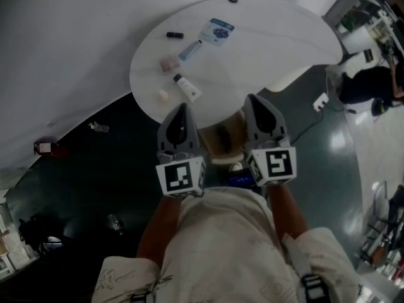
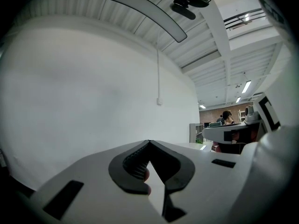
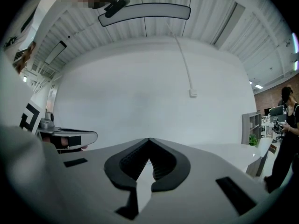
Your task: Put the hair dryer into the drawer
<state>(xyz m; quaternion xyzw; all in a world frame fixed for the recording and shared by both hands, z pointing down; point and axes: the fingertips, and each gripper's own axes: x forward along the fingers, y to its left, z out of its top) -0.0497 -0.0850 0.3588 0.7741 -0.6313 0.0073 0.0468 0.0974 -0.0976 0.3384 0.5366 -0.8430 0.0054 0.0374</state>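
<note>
- Both jaws pressed together and empty: left gripper (image 1: 182, 109) and right gripper (image 1: 252, 100) sit level at the counter (image 1: 271, 43) edge.
- The hair dryer isn't clearly in view.
- What looks like the drawer (image 1: 237, 125) shows tan between them, with a dark, unidentifiable shape inside.
- Best play: confirm the dryer lies fully inside before pushing.

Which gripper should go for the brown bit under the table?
Right, but only just. The left gripper and right gripper are both shut and empty at the table edge; the brown opening below seems slightly nearer the right one.
</note>
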